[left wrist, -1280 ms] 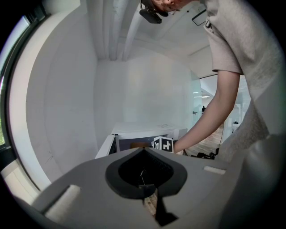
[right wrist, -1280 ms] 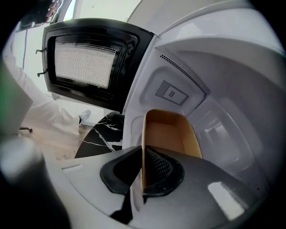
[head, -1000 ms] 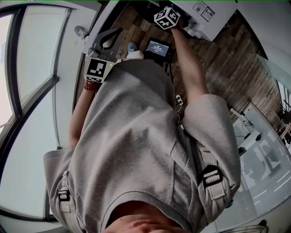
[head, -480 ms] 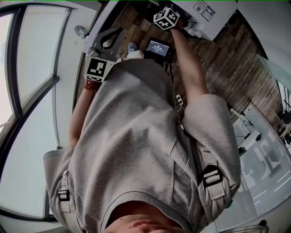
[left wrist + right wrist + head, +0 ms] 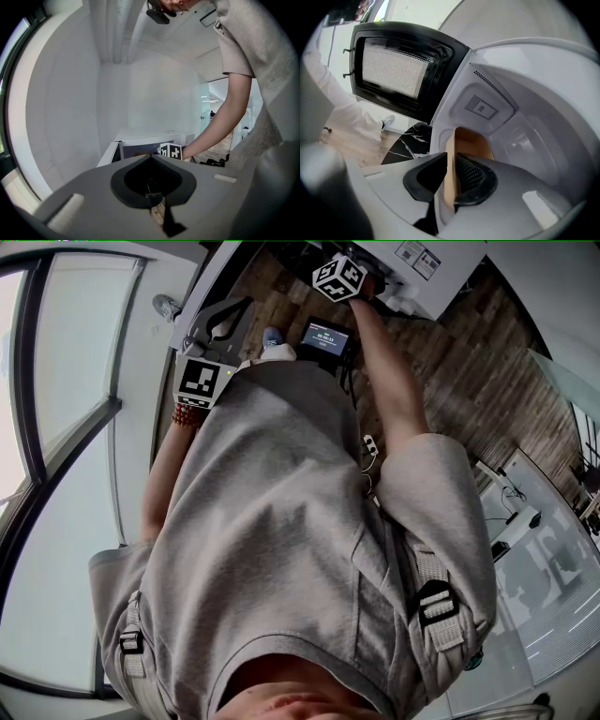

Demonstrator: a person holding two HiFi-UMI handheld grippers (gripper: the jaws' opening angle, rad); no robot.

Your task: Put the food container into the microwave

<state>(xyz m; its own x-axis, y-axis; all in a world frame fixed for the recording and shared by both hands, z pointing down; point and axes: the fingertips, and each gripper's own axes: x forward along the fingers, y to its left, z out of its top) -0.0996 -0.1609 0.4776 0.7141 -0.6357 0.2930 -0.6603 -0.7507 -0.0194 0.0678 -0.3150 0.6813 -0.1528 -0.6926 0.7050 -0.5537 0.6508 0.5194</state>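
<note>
Nudged slightly further forward than a second ago, the food container (image 5: pixel 471 143) sits inside the microwave's (image 5: pixel 525 103) white cavity. The right tongs (image 5: pixel 451 176) are clamped on its tan wall. The black mesh-windowed door (image 5: pixel 396 70) hangs open on the left, above a black marbled worktop (image 5: pixel 406 140). The left tongs (image 5: pixel 150 158) are pressed together and empty, held back by the person's waist.
</note>
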